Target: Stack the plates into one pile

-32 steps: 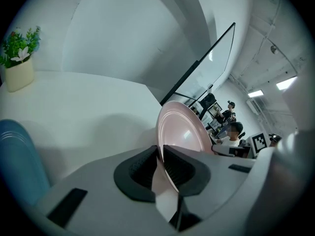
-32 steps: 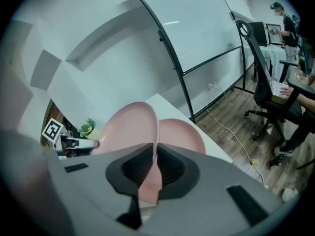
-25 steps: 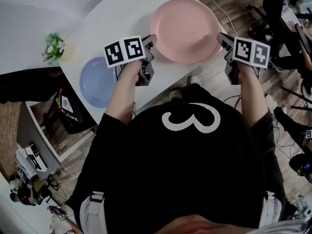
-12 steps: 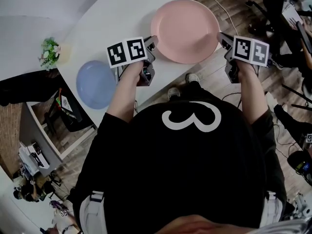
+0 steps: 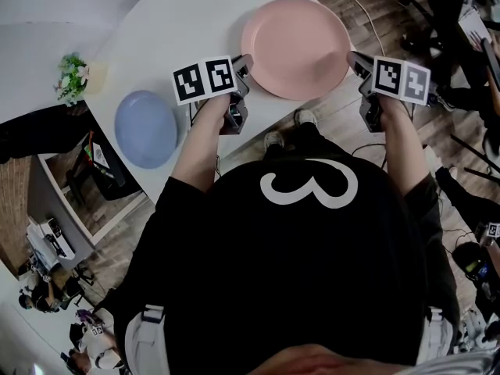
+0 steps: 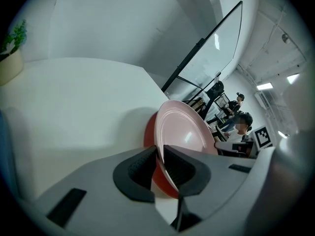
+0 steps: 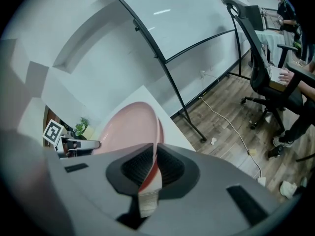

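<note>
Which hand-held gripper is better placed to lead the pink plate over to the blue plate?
Left, probably. The left hand-held gripper is shut on the pink plate at the rim nearest the blue plate; the right hand-held gripper holds the opposite rim, farther away, so it would follow.

black shirt (image 5: 297, 280) with a white looped mark (image 5: 308, 190), grey left claw (image 5: 244, 63) and right claw (image 5: 354, 58).

White worktop (image 5: 180, 22) spreading at 11 o'clock; wood-plank floor (image 5: 375, 6) showing at 1 o'clock; potted plant (image 5: 72, 75) sitting at 10 o'clock; ceiling light (image 6: 264, 86) glowing in left gripper view.
</note>
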`<action>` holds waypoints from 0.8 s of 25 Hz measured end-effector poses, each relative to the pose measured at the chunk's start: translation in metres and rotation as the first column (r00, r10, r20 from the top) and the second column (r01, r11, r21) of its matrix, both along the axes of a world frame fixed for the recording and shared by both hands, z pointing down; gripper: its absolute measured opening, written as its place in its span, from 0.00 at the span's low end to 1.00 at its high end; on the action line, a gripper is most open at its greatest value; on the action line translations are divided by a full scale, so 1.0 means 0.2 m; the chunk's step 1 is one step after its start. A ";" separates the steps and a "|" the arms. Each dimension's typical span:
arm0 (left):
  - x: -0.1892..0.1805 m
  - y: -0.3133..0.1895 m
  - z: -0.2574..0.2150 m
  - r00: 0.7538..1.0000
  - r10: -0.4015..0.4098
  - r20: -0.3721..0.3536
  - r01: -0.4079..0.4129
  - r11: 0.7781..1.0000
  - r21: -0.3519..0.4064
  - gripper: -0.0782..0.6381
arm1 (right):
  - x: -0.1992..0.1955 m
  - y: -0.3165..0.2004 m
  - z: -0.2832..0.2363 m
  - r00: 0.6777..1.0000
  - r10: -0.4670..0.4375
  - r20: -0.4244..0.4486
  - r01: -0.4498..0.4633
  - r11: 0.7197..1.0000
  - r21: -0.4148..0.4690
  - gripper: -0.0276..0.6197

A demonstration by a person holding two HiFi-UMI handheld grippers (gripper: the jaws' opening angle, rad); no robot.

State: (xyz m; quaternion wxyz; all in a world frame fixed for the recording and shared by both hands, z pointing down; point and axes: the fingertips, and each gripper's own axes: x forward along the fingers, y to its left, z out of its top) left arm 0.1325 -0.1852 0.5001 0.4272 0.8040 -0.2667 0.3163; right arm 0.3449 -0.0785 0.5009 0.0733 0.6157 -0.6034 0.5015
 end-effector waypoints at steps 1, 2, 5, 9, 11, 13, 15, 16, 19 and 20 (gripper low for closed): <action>0.00 0.00 0.01 1.000 -0.002 0.004 0.002 1.000 -0.003 0.19 | 0.00 0.00 0.01 1.000 -0.001 0.003 0.001 1.000 -0.005 0.11; 0.00 0.01 0.02 1.000 -0.003 0.007 0.004 1.000 -0.006 0.19 | 0.00 0.01 0.02 1.000 -0.002 0.005 0.002 1.000 -0.008 0.11; 0.00 0.01 0.03 1.000 -0.005 0.014 0.005 1.000 -0.004 0.19 | 0.01 0.01 0.04 1.000 -0.006 0.008 0.006 1.000 -0.014 0.11; -0.01 0.03 0.07 0.999 -0.005 0.032 0.005 1.000 0.007 0.19 | 0.00 0.01 0.05 1.000 -0.007 0.030 0.007 1.000 -0.009 0.11; -0.02 0.03 0.09 0.999 -0.008 0.051 0.007 1.000 0.013 0.19 | -0.01 0.01 0.06 0.999 -0.011 0.040 0.011 1.000 -0.004 0.11; -0.02 0.03 0.10 0.998 -0.015 0.064 0.013 1.000 0.026 0.19 | -0.01 0.00 0.06 0.999 -0.016 0.042 0.016 1.000 -0.003 0.11; -0.01 0.03 0.10 0.997 -0.025 0.070 0.023 0.999 0.040 0.19 | -0.01 0.01 0.07 0.999 -0.021 0.041 0.022 1.000 -0.005 0.11; -0.01 0.03 0.10 0.997 -0.028 0.073 0.025 0.999 0.045 0.19 | -0.01 0.01 0.08 0.999 -0.024 0.043 0.024 1.000 -0.007 0.11; -0.01 0.03 0.10 0.996 -0.024 0.081 0.019 0.998 0.066 0.19 | -0.01 0.02 0.09 0.998 -0.028 0.063 0.028 1.000 -0.004 0.11; -0.01 0.03 0.10 0.996 -0.024 0.081 0.018 0.997 0.074 0.19 | -0.01 0.02 0.09 0.997 -0.029 0.069 0.029 1.000 -0.001 0.11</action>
